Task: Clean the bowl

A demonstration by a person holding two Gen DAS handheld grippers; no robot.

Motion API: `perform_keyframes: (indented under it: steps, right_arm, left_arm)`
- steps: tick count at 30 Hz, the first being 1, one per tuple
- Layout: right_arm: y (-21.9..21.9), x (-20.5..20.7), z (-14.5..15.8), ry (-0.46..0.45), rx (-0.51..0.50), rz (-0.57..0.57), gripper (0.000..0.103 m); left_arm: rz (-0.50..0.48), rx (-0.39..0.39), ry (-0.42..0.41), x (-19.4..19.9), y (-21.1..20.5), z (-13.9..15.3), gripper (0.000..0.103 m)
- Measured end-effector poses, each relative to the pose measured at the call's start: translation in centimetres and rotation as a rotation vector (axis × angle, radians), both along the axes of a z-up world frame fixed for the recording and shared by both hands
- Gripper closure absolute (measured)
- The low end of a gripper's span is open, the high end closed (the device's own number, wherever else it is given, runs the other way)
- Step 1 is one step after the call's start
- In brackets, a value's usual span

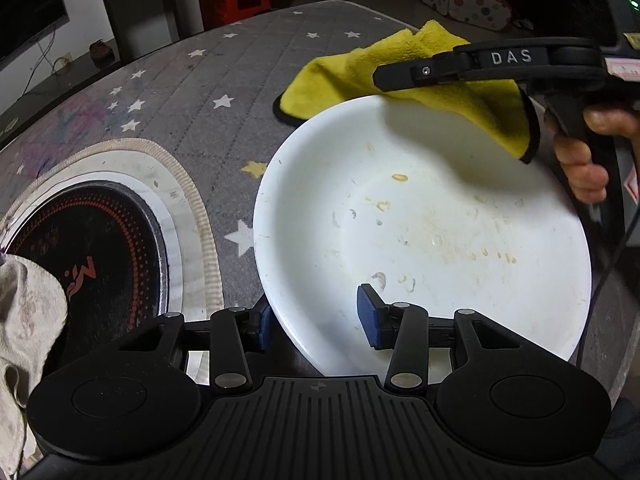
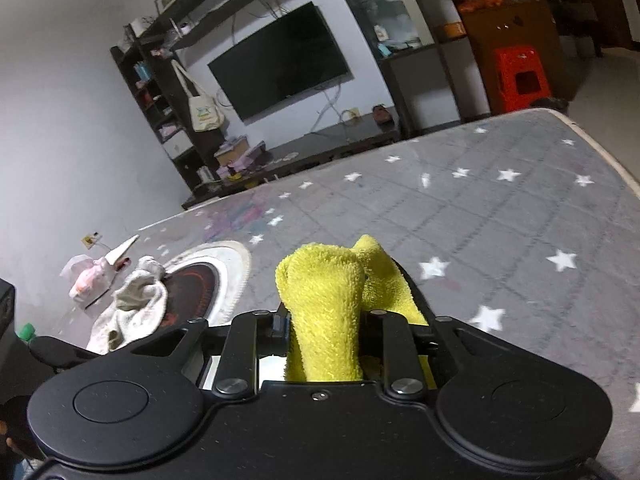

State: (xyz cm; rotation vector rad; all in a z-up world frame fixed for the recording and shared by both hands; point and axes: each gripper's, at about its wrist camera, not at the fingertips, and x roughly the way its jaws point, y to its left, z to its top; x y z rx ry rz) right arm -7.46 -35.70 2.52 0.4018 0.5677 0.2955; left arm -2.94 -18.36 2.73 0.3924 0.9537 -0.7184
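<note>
A wide white bowl (image 1: 440, 208) with dried yellowish food smears fills the left wrist view, tilted up off the table. My left gripper (image 1: 318, 320) is shut on its near rim, one blue pad inside and one outside. My right gripper (image 2: 325, 320) is shut on a yellow cloth (image 2: 324, 304). In the left wrist view the right gripper (image 1: 400, 76) comes in from the right above the bowl's far rim, with the yellow cloth (image 1: 360, 72) hanging from it over the rim.
The table has a grey quilted cover with white stars (image 1: 192, 92). A round black induction hob (image 1: 92, 256) sits at the left with a dirty white rag (image 1: 24, 312) on it. A pink tissue pack (image 2: 92, 280) lies beyond the hob.
</note>
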Motion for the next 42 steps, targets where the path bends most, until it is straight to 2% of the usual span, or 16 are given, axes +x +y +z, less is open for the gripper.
perform_keyframes:
  steps: [5,10,17,19,24,28,35,42]
  right_arm:
    - [0.6,-1.5,0.5,-0.011,-0.003,0.034,0.079]
    - [1.4,-3.5,0.7,0.015,-0.027,0.093,0.079]
    - [3.2,-5.2,-0.5,0.119,-0.067,0.167,0.079]
    - [3.8,-5.6,-0.9,0.179,-0.067,0.202,0.079]
    - [4.4,-6.2,-1.2,0.247,0.000,0.247,0.079]
    - [4.9,-5.7,-1.4,0.258,0.045,0.238,0.079]
    - [3.5,-2.4,-2.8,0.302,0.231,0.147,0.079]
    - [2.5,-1.0,-3.0,0.292,0.241,0.078,0.079]
  left_arm:
    - [0.027,-0.007,-0.017,-0.3,0.1,0.0,0.056]
    - [0.059,-0.002,-0.044,-0.8,0.3,0.2,0.056]
    - [0.098,-0.028,-0.051,-1.4,1.4,0.5,0.056]
    - [0.108,-0.035,-0.056,-1.6,1.6,0.6,0.056]
    - [0.119,-0.050,-0.068,-2.2,2.0,0.7,0.056]
    - [0.121,-0.051,-0.073,-2.7,2.0,0.6,0.056]
    - [0.125,-0.068,-0.053,-2.6,2.2,0.3,0.055]
    - [0.122,-0.068,-0.041,-2.5,2.0,-0.1,0.051]
